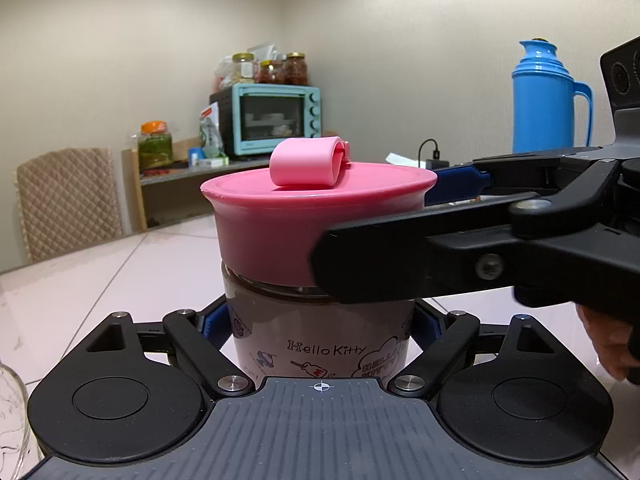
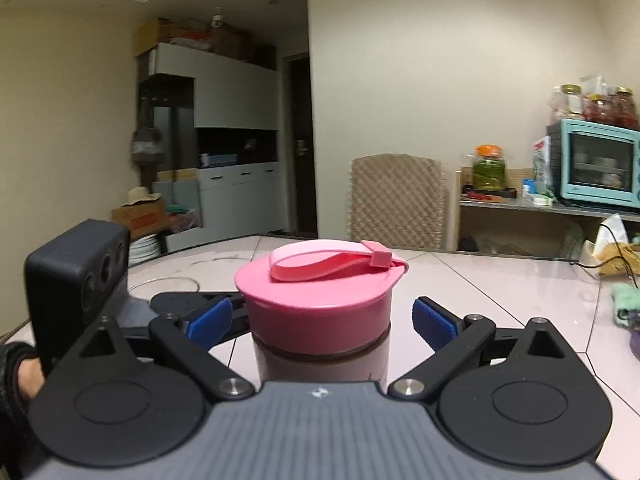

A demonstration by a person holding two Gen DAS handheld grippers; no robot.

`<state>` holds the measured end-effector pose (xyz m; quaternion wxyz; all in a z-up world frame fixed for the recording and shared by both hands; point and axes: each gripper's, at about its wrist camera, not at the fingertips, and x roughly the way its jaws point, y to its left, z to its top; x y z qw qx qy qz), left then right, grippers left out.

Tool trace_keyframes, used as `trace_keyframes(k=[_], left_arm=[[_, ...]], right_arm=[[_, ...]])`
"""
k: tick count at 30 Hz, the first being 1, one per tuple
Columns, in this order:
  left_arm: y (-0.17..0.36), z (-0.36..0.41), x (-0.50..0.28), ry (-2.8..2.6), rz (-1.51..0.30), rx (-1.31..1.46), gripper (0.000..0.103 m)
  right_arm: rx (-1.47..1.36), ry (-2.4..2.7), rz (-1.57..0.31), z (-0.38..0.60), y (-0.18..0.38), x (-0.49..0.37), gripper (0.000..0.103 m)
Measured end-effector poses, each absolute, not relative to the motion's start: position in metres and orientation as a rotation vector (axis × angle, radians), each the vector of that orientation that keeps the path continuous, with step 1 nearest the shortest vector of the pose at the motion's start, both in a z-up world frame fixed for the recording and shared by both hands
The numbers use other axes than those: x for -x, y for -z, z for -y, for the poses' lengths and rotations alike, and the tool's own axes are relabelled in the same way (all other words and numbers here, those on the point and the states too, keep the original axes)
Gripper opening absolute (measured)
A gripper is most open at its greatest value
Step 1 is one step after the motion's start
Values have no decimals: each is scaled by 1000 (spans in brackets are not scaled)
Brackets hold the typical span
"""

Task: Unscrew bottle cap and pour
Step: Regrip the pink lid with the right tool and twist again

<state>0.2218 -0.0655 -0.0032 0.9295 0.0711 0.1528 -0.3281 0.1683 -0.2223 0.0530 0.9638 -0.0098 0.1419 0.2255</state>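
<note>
A Hello Kitty bottle (image 1: 320,336) with dark drink inside stands upright on the table, topped by a pink screw cap (image 1: 280,220) with a pink loop strap (image 1: 308,162). My left gripper (image 1: 320,326) is shut on the bottle's body below the cap. My right gripper (image 2: 322,320) is open, its blue pads (image 2: 434,324) on either side of the pink cap (image 2: 320,304) with gaps showing. In the left wrist view the right gripper's fingers (image 1: 400,264) reach in from the right around the cap.
A clear glass (image 1: 12,420) stands at the table's near left; its rim (image 2: 164,282) shows behind the bottle. A blue thermos (image 1: 550,100) stands at the right. A green cloth (image 2: 626,304) and cables lie at the table's right. A chair (image 2: 396,200) stands beyond.
</note>
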Motion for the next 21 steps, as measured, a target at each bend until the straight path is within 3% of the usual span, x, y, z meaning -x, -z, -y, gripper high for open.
trace_keyframes(k=[21], left_arm=[[3, 65, -222, 672, -313, -146, 90]], right_arm=[[38, -407, -296, 208, -44, -175, 85]])
